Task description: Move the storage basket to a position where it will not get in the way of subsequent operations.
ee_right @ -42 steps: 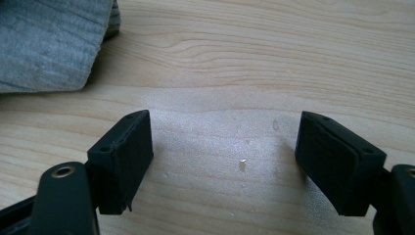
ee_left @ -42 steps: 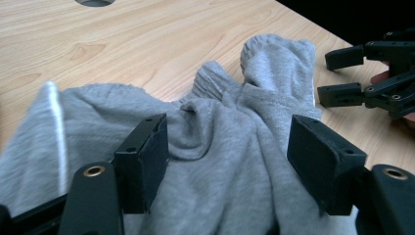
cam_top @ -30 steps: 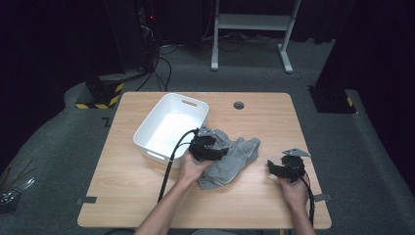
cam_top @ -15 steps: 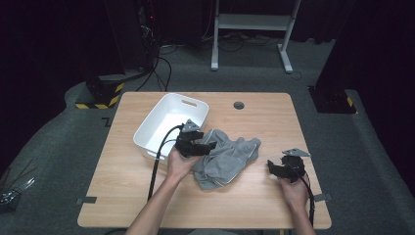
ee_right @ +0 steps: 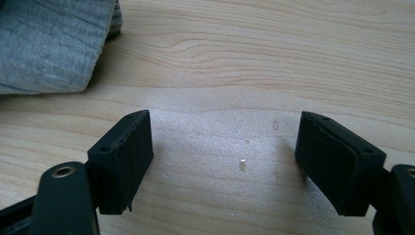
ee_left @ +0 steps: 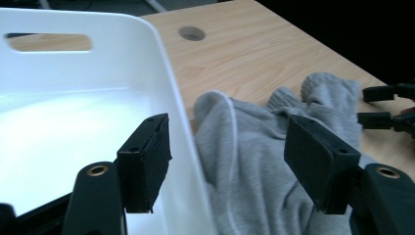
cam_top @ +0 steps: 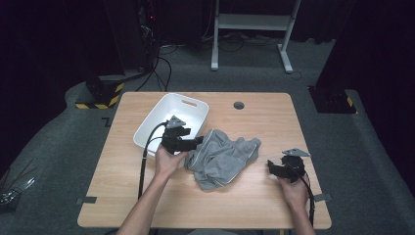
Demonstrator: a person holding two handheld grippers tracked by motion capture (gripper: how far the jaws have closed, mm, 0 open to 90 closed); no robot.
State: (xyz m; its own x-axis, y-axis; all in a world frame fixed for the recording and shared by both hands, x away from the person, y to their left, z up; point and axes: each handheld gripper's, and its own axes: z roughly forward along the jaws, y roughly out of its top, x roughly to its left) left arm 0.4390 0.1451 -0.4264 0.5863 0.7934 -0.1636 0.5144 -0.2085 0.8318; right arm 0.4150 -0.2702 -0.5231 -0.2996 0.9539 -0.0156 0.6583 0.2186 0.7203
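A crumpled grey garment [cam_top: 222, 156] lies on the middle of the wooden table [cam_top: 254, 117]. A white plastic bin [cam_top: 191, 100] stands to its left. My left gripper [cam_top: 195, 143] hovers over the bin's near right corner, at the garment's left edge. In the left gripper view its jaws [ee_left: 230, 142] stand apart and have just been closing a little. The bin's rim [ee_left: 166, 73] and the garment [ee_left: 264, 161] lie beyond them and nothing is pinched. My right gripper [cam_top: 270, 167] rests open low over bare wood [ee_right: 225, 147], right of the garment [ee_right: 49, 39].
A round cable hole [cam_top: 238, 105] sits near the table's far edge. The bin looks empty inside. Beyond the table are a dark floor, cables and a white stand's legs [cam_top: 249, 29]. The right gripper's jaws [ee_left: 386, 105] appear at the right edge of the left gripper view.
My left gripper has lifted off the garment and moved left toward the bin. The garment has settled slightly flatter. The right gripper has stayed put.
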